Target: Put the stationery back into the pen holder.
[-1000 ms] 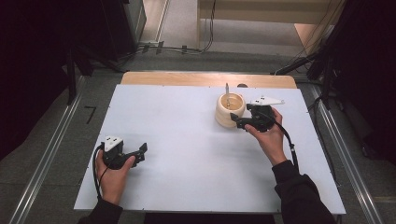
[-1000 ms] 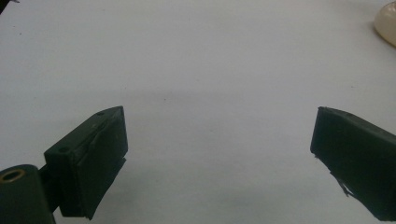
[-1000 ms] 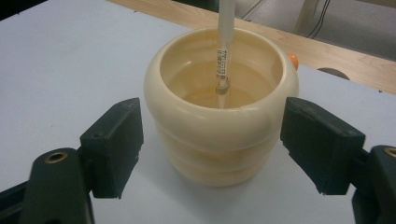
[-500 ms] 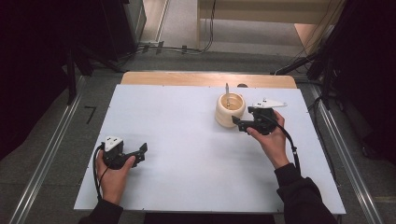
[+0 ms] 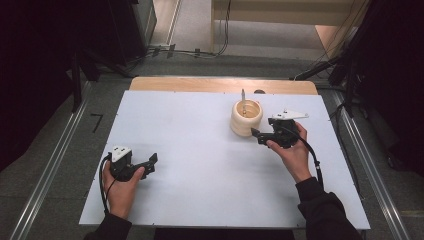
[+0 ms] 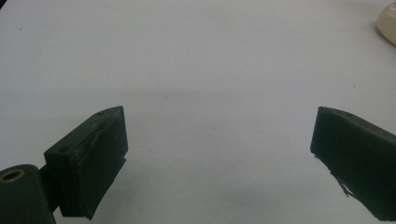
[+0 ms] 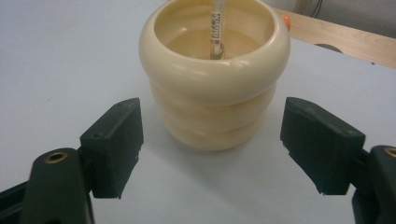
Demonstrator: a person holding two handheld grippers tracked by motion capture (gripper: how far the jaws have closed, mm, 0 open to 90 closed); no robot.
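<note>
A cream ribbed cup (image 5: 246, 118) stands upright on the white table top (image 5: 200, 145), right of centre toward the back. A thin pen-like stick (image 5: 243, 97) stands inside it. My right gripper (image 5: 256, 135) sits just in front and to the right of the cup, open and holding nothing. In the right gripper view the cup (image 7: 215, 88) and the stick (image 7: 216, 28) lie straight ahead, with the right gripper (image 7: 215, 121) jaws spread wider than the cup and short of it. My left gripper (image 5: 151, 161) rests open at the front left; the left gripper (image 6: 219, 130) looks over bare table.
A wooden strip (image 5: 200, 84) runs along the table's far edge. A small orange thing (image 7: 286, 21) peeks out behind the cup. The cup's edge (image 6: 387, 23) appears far off in the left gripper view. Cables (image 5: 190, 51) lie on the floor beyond the table.
My right gripper has drawn back slightly from the cup toward the person. The cup and the left gripper have stayed in place.
</note>
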